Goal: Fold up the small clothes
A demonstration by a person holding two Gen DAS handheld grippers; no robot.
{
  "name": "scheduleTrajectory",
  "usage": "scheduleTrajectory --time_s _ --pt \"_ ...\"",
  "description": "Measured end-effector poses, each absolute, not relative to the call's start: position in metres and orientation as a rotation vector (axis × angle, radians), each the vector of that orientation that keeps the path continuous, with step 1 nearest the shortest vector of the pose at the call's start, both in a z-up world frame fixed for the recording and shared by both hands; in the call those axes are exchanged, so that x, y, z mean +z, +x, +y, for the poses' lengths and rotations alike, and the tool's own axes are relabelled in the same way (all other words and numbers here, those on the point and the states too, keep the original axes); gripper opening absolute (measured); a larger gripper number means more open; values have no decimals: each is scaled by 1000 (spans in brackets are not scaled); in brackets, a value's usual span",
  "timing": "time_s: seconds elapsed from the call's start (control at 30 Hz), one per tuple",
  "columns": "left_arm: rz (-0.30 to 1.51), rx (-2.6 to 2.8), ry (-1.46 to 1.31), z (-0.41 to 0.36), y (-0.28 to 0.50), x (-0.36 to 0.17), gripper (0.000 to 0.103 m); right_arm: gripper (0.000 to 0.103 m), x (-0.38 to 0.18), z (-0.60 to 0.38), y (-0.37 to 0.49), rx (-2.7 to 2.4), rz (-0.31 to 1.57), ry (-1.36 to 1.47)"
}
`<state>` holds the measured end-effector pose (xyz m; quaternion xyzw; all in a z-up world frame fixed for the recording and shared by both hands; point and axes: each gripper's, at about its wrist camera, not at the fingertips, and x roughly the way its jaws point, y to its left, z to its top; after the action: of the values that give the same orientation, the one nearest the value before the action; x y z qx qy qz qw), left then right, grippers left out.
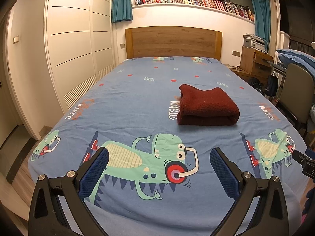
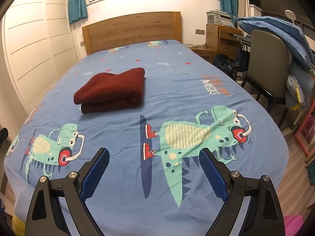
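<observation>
Left wrist: "music" (image 1: pixel 267 110) beside folded garment (image 1: pixel 206 106)

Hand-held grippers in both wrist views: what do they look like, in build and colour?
Both look alike. The left hand-held gripper and the right hand-held gripper each have two black, angular plastic fingers with triangular cut-outs and round silver bolts at the joints. The inner pads are blue with a fine mesh-like texture. No cables, sleeves or markings show.

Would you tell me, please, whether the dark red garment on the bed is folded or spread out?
Folded: the dark red garment lies as a compact stack of layers with a rounded fold edge, apart from both open tongs.
</observation>
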<state>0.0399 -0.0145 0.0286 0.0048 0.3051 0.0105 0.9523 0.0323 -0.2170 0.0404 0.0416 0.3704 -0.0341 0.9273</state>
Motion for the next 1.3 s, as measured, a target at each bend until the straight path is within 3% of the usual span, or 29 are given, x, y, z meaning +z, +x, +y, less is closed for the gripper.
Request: scheduleTrajectory --time_s 1.3 --pt "626 19 17 -14 43 22 102 93 37 -215 32 -66 761 76"
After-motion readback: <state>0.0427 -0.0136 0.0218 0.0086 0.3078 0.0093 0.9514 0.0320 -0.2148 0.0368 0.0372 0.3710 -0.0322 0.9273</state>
